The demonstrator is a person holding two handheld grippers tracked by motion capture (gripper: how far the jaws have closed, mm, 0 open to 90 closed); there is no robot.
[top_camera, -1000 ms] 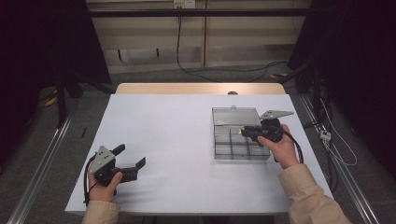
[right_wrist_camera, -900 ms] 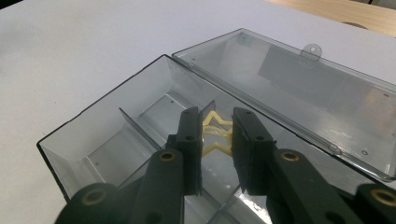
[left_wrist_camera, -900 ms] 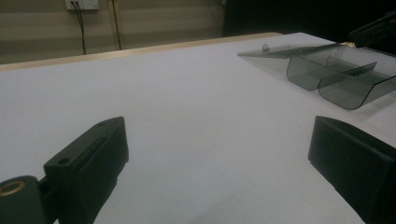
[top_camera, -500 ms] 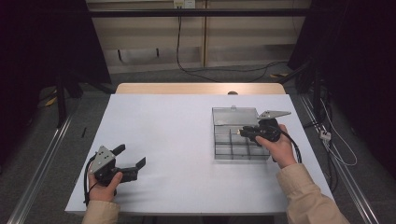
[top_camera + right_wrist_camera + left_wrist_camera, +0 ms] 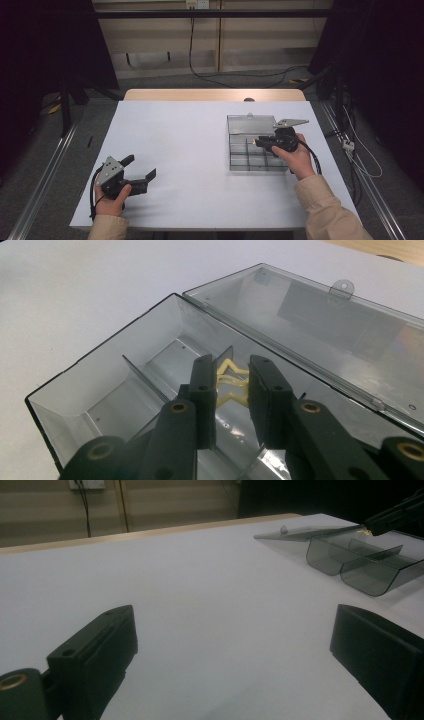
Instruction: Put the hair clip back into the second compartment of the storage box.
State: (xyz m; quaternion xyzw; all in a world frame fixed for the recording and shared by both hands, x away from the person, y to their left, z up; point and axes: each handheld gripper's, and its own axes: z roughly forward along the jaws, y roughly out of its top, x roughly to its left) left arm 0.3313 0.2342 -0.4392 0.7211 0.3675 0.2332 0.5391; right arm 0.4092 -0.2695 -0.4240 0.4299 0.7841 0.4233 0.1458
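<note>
A: The right gripper (image 5: 231, 390) hangs over the clear smoke-grey plastic compartment box (image 5: 239, 160) at the right side of the white table (image 5: 190, 145), its jaws pinching a small pale-yellow zigzag piece (image 5: 231, 384), seemingly plastic.

B: Is the piece inside the box?

A: It is held above a middle compartment, just beside a divider; whether it touches the floor of the box cannot be told. The hinged lid (image 5: 320, 315) lies folded back, open.

B: And the left gripper (image 5: 141, 176)?

A: It rests near the table's front left corner, well apart from the box, jaws spread wide with nothing between them.

B: So how far along is the work?

A: Judging by this, the box is opened and the piece is carried over it. Releasing it into the compartment and perhaps shutting the lid seem left.
</note>
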